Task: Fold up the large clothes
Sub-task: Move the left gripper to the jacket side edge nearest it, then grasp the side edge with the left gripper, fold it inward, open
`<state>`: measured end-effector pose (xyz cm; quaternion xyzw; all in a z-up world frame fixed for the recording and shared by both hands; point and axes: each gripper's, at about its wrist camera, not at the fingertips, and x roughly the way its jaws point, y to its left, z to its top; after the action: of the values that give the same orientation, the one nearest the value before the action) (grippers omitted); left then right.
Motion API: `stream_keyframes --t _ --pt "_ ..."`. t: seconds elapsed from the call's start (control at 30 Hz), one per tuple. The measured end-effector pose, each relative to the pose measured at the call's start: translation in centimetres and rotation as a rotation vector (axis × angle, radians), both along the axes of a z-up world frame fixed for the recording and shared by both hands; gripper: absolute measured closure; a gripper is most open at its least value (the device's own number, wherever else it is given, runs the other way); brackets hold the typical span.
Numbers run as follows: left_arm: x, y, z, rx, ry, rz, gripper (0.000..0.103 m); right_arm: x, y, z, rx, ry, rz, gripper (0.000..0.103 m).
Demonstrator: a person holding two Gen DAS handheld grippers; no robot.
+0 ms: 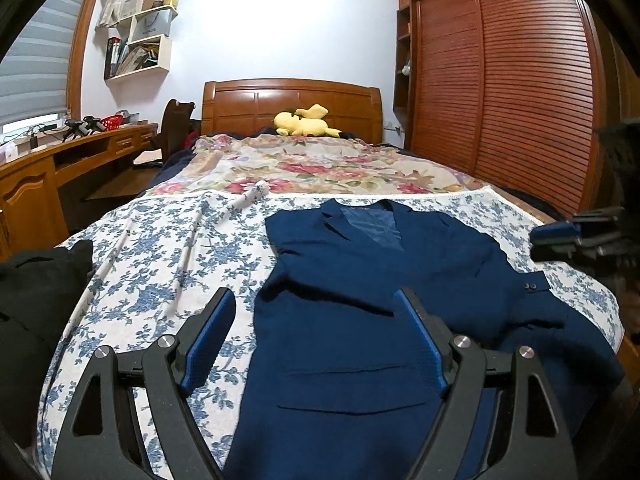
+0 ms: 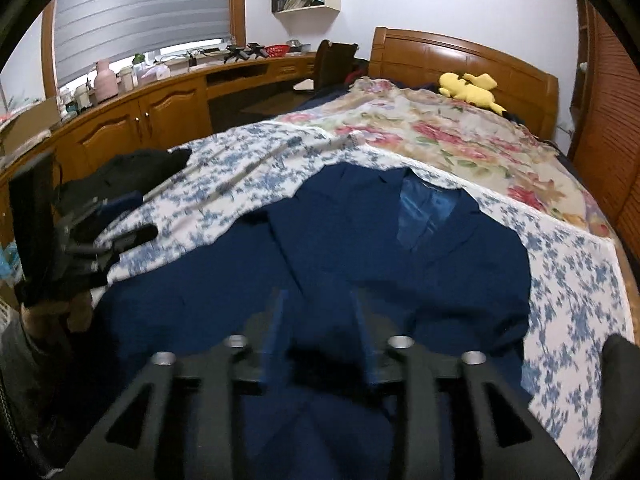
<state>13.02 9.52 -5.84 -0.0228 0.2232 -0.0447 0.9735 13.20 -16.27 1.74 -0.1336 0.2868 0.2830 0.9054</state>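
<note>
Blazer [image 1: 360, 280] flat on bed [image 1: 160, 248]. Left fingers [image 1: 316, 344] wide apart, right fingers [image 2: 320, 336] part-open, both empty. We judged: pinch hem edge, keep layers aligned.

Navy jacket [image 1: 360, 280] flat on bed

Home bedroom. Wooden bed [image 1: 520, 204] ahead of tool, carved headboard [image 1: 292, 106] at far end, floral bedspread [image 1: 304, 168] + blue-flower sheet [image 1: 160, 248] on top. Yellow plush toy [image 1: 304, 120] by headboard. Louvred wooden wardrobe [image 1: 500, 92] along bed's far side from window. Built-in wooden worktop [image 2: 160, 100] w/ cupboard doors under window, cluttered w/ bottles, red basket [image 2: 277, 50]. Chair [image 2: 332, 60] tucked at worktop. Wall shelves [image 1: 140, 48] w/ books, binders. Roller blind [image 2: 140, 12] on window. Navy jacket [image 1: 360, 300] spread on bed below tool.
</note>
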Motion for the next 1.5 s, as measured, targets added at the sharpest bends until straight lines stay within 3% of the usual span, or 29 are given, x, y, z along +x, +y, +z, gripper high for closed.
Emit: stream_keyframes --t 0.4,0.73,0.97,1.23,1.47,1.5 --pt "0.6 -6.7 -1.1 0.058 0.057 -0.102 0.021 1.9 -7.4 -2.7 0.016 0.047 -0.223 0.061" --pt "1.4 -14.3 -1.9 0.117 0.106 -0.242 0.021 2.3 -9.1 -5.9 0.071 0.093 -0.279 0.061" --pt "2.8 -19.1 -2.1 0.178 0.169 -0.327 0.041 1.1 -9.9 -4.9 0.118 0.092 -0.267 0.061" --pt "4.2 -22.7 -3.8 0.207 0.280 -0.364 0.041 -1.4 -10.6 -4.2 0.146 0.058 -0.249 0.061" --pt "5.0 -23.2 -5.8 0.291 0.351 -0.312 0.043 -2.0 -12.2 -4.5 0.145 0.068 -0.280 0.061" --pt "4.9 -23.2 -5.8 0.299 0.351 -0.320 0.059 -2.2 -12.2 -4.4 0.148 0.066 -0.279 0.061"
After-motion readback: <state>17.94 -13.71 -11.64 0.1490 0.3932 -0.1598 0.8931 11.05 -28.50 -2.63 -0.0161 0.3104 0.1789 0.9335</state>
